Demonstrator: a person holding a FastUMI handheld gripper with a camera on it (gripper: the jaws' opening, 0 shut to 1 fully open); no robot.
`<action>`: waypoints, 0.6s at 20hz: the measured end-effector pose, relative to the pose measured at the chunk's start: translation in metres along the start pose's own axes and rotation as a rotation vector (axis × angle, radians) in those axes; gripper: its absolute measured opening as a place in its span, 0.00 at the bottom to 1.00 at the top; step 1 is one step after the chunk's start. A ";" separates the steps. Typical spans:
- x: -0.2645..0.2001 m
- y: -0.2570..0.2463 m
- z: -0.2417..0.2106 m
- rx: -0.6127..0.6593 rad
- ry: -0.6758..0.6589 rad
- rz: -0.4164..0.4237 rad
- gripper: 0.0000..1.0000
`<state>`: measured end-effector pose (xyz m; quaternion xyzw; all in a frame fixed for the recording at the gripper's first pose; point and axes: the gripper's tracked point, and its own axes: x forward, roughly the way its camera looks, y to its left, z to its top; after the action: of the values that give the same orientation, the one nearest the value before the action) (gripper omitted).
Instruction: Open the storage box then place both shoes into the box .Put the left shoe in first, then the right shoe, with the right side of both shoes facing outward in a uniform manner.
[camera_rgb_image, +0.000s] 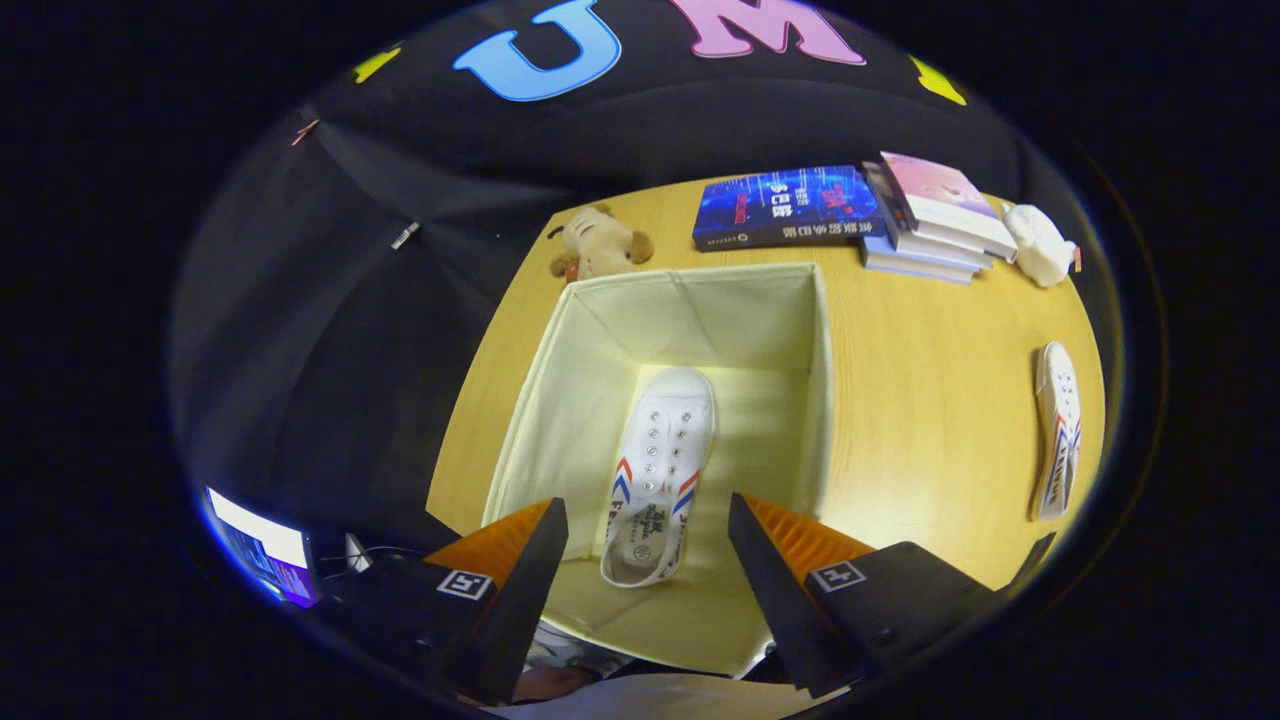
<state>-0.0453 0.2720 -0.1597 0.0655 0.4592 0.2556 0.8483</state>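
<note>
A cream fabric storage box (600, 330) stands open on the wooden table, straight below and ahead of my fingers. Inside it a white canvas shoe (660, 470) with red and blue chevrons lies on the box floor, toe pointing away from me. Its heel end sits between my two fingers, lower down, and neither finger touches it. My gripper (645, 525) is open and holds nothing, hovering above the near part of the box. A second white shoe (1058, 430) lies on its side on the table, well to the right of the box.
Beyond the box lie a blue book (785, 207) and a stack of books (935, 215). A brown plush toy (598, 245) sits by the box's far left corner, a white plush toy (1040, 245) right of the books. A lit screen (262, 548) stands off the table's left.
</note>
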 end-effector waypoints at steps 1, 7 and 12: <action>-0.005 -0.011 0.006 -0.016 -0.025 -0.009 0.99; -0.060 -0.089 0.026 -0.024 -0.135 -0.097 0.99; -0.092 -0.169 0.018 0.027 -0.155 -0.195 0.99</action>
<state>-0.0088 0.0830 -0.1397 0.0516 0.3999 0.1597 0.9011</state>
